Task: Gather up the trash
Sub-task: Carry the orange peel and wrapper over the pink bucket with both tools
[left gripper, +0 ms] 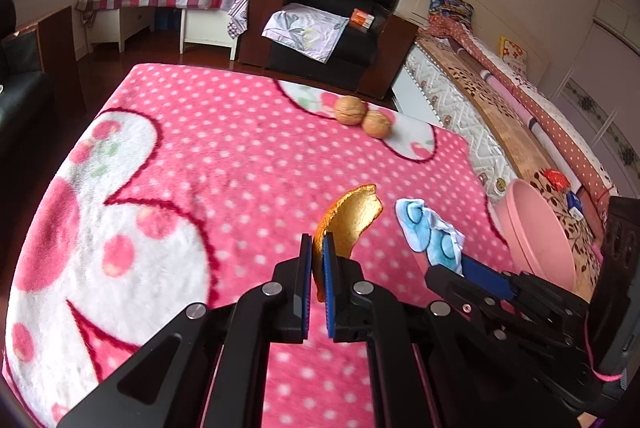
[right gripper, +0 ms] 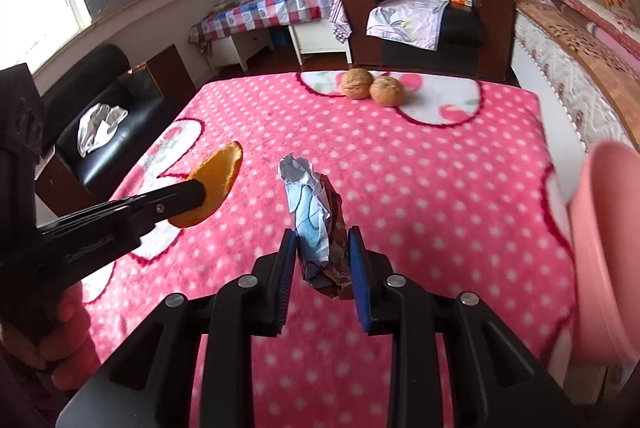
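Note:
My left gripper (left gripper: pixel 317 243) is shut on a piece of orange peel (left gripper: pixel 352 220) and holds it above the pink dotted blanket (left gripper: pixel 224 155); the peel also shows in the right wrist view (right gripper: pixel 214 183). My right gripper (right gripper: pixel 322 242) is shut on a crumpled blue and silver wrapper (right gripper: pixel 314 220), also held above the blanket; the wrapper shows in the left wrist view (left gripper: pixel 430 232). A pink bin (left gripper: pixel 536 232) stands at the blanket's right edge, and its rim (right gripper: pixel 604 228) is close to the right of my right gripper.
Two walnuts (left gripper: pixel 362 115) lie together at the far side of the blanket (right gripper: pixel 372 87). A black armchair (left gripper: pixel 336 23) with a cloth stands beyond. A bed (left gripper: pixel 520 115) runs along the right. A black sofa (right gripper: pixel 100 115) is on the left.

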